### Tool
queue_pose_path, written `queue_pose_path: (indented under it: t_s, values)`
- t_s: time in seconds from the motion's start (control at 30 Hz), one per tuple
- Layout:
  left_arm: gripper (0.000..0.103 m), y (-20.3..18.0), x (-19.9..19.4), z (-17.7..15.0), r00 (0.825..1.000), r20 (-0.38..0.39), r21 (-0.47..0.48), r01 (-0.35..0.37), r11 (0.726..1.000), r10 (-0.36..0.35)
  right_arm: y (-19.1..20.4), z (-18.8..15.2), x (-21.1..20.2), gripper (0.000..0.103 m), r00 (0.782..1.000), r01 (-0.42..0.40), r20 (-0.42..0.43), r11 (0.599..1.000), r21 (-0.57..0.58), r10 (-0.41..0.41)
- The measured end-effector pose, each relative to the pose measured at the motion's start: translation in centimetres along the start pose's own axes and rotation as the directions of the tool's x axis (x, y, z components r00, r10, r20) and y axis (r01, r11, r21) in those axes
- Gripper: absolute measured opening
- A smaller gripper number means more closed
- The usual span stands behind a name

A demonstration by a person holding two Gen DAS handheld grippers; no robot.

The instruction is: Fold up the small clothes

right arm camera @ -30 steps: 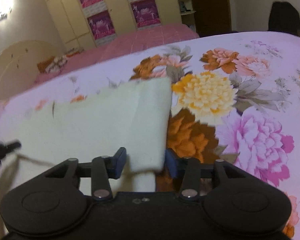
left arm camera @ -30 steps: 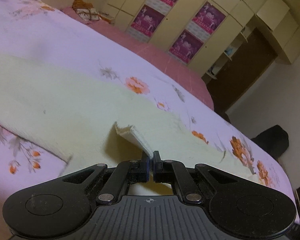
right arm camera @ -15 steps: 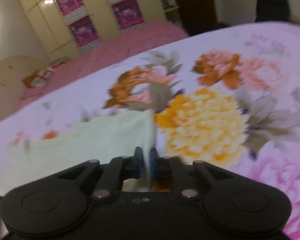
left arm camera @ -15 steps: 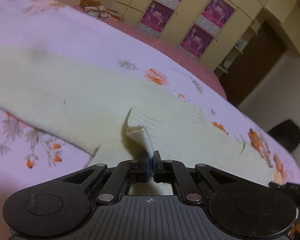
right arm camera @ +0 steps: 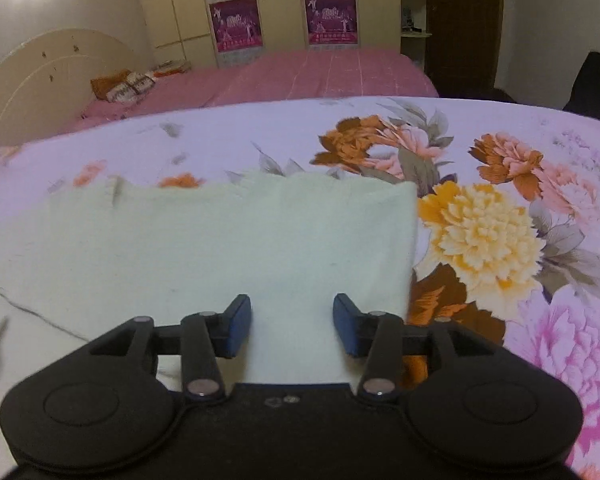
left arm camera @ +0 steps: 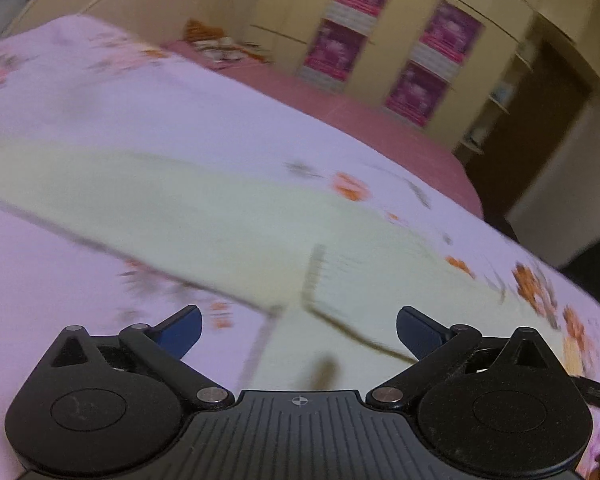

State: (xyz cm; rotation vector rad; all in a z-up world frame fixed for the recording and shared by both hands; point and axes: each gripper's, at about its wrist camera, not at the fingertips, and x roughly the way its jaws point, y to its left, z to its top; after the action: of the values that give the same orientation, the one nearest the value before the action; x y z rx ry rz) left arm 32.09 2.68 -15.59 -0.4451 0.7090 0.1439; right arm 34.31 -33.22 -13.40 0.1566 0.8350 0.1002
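One pale cream garment (right arm camera: pixel 228 240) lies flat on the floral bedspread (right arm camera: pixel 500 184), spread just ahead of both my tools. My right gripper (right arm camera: pixel 292 326) hangs over its near edge, jaws apart and empty. My left gripper (left arm camera: pixel 299 326) is spread wide, holding nothing, in a blurred view. Behind, a pink bed (right arm camera: pixel 300 76) and a cream wardrobe (right arm camera: pixel 180 4) with magenta posters (right arm camera: pixel 236 24).

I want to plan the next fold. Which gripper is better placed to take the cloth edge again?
Probably the right gripper: its open jaws straddle the pale cloth near its side edge, in a sharp view. The left gripper is open too, but its view is blurred.
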Motion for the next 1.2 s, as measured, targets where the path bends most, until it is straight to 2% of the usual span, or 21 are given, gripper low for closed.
queue_pose_path:
  t_s: [0.07,0.17,0.23,0.33,0.37,0.43,0.53,0.6,0.67,0.7,0.73,0.77,0.8,0.83,0.87,0.9,1.0,1.07,1.2]
  values:
    - [0.102,2.8,-1.4,0.4,0.999,0.005,-0.075,-0.034,0.997,0.035,0.6,0.3,-1.1,0.046,0.999,-0.052,0.017,0.998,0.032,0.052]
    - [0.102,8.0,-3.0,1.1,0.997,-0.004,-0.192,-0.077,0.978,0.078,3.2,0.4,-2.3,0.049,0.993,-0.108,0.036,0.994,0.002,0.108]
    - [0.102,12.0,-3.9,1.4,0.995,-0.003,-0.298,-0.096,0.95,0.099,5.2,0.2,-2.9,0.049,0.988,-0.147,0.038,0.989,-0.019,0.148]
    - [0.101,17.3,-4.6,2.1,0.991,0.002,-0.404,-0.123,0.906,0.135,8.6,-0.4,-3.5,0.051,0.979,-0.2,0.026,0.979,-0.041,0.201]
    - [0.099,18.9,-4.7,2.4,0.989,0.009,-0.425,-0.132,0.895,0.15,9.8,-0.7,-3.7,0.052,0.977,-0.212,0.02,0.976,-0.051,0.214]
    - [0.087,21.9,-4.6,3.0,0.987,0.017,-0.461,-0.133,0.877,0.159,11.9,-1.1,-3.9,0.053,0.974,-0.224,0.013,0.972,-0.069,0.225]
    - [0.083,25.0,-3.9,4.2,0.991,0.035,-0.481,-0.095,0.871,0.127,14.7,-1.6,-3.6,0.056,0.973,-0.23,-0.004,0.969,-0.088,0.23]
    - [0.083,26.1,-3.2,5.1,0.991,0.047,-0.474,-0.085,0.876,0.122,16.5,-1.8,-3.2,0.056,0.973,-0.232,-0.016,0.968,-0.095,0.232]
    - [0.079,26.9,-2.1,5.8,0.991,0.069,-0.492,-0.062,0.869,0.11,18.2,-2.0,-2.5,0.056,0.973,-0.232,-0.028,0.968,-0.095,0.23]
    - [0.065,27.3,-1.6,6.0,0.991,0.08,-0.502,-0.056,0.863,0.111,18.9,-2.1,-2.4,0.056,0.973,-0.233,-0.031,0.968,-0.095,0.231]
    - [0.046,27.8,-1.0,6.4,0.99,0.084,-0.512,-0.054,0.857,0.112,19.6,-2.1,-2.2,0.056,0.973,-0.231,-0.034,0.968,-0.097,0.228]
    - [0.036,28.4,-0.4,6.3,0.99,0.09,-0.528,-0.043,0.848,0.106,20.4,-2.3,-2.1,0.056,0.974,-0.227,-0.035,0.969,-0.099,0.224]
    - [0.019,29.3,0.1,6.4,0.99,0.092,-0.553,-0.037,0.832,0.104,21.0,-2.3,-1.9,0.056,0.975,-0.221,-0.033,0.97,-0.101,0.218]
    - [0.009,30.3,0.6,6.4,0.99,0.091,-0.584,-0.031,0.811,0.104,21.4,-2.2,-1.6,0.056,0.977,-0.214,-0.03,0.972,-0.101,0.212]
    - [0.009,30.8,1.1,6.3,0.991,0.099,-0.607,-0.015,0.795,0.094,21.9,-2.1,-1.4,0.056,0.979,-0.205,-0.027,0.974,-0.1,0.204]
    - [0.008,31.1,1.4,6.3,0.991,0.107,-0.612,-0.002,0.791,0.085,22.3,-2.0,-1.1,0.056,0.981,-0.193,-0.023,0.976,-0.098,0.191]
    - [0.005,30.8,1.5,7.4,0.991,0.112,-0.578,0.007,0.816,0.071,23.0,-1.9,-0.5,0.056,0.988,-0.155,-0.016,0.984,-0.092,0.154]
    - [0.005,30.2,0.9,8.2,0.989,0.14,-0.563,0.041,0.826,0.046,23.2,-1.6,-0.3,0.055,0.992,-0.126,-0.001,0.988,-0.092,0.126]
    - [0.005,26.0,-0.4,11.0,0.975,0.216,-0.396,0.133,0.909,-0.048,22.6,-0.8,0.2,0.055,0.997,-0.058,0.037,0.995,-0.083,0.061]
